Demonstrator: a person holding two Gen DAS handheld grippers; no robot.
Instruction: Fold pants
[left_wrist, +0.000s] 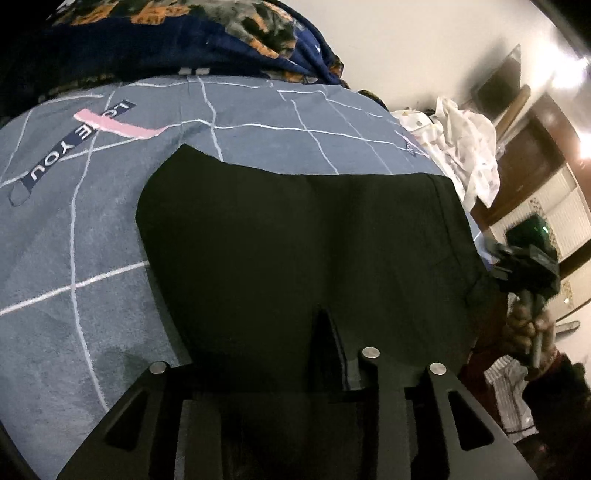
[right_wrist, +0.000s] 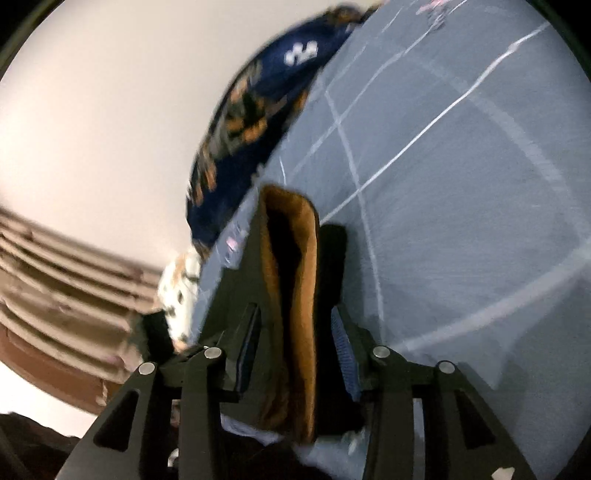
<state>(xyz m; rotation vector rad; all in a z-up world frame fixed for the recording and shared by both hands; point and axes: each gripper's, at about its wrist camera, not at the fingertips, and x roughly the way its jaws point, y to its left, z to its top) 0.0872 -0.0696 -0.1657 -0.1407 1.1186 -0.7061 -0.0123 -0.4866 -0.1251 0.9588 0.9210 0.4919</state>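
Black pants (left_wrist: 295, 236) lie spread on a blue-grey bedsheet (left_wrist: 258, 122) with white grid lines. Their near edge runs up over my left gripper (left_wrist: 291, 332). Only one dark fingertip (left_wrist: 327, 328) shows through a notch in the cloth, so the jaws' state is hidden. At the pants' right edge a hand (left_wrist: 532, 328) holds my right gripper (left_wrist: 496, 264). In the blurred right wrist view, my right gripper (right_wrist: 295, 221) is shut on an upright fold of the pants (right_wrist: 306, 295), showing their tan fleece lining, above the bedsheet (right_wrist: 461, 221).
A navy blanket (left_wrist: 221, 37) with orange patterning is heaped at the bed's far side, also seen as the blanket (right_wrist: 258, 110). A white patterned cloth pile (left_wrist: 461, 147) sits at the bed's right end. Brown furniture (left_wrist: 535, 147) and a pale wall stand beyond.
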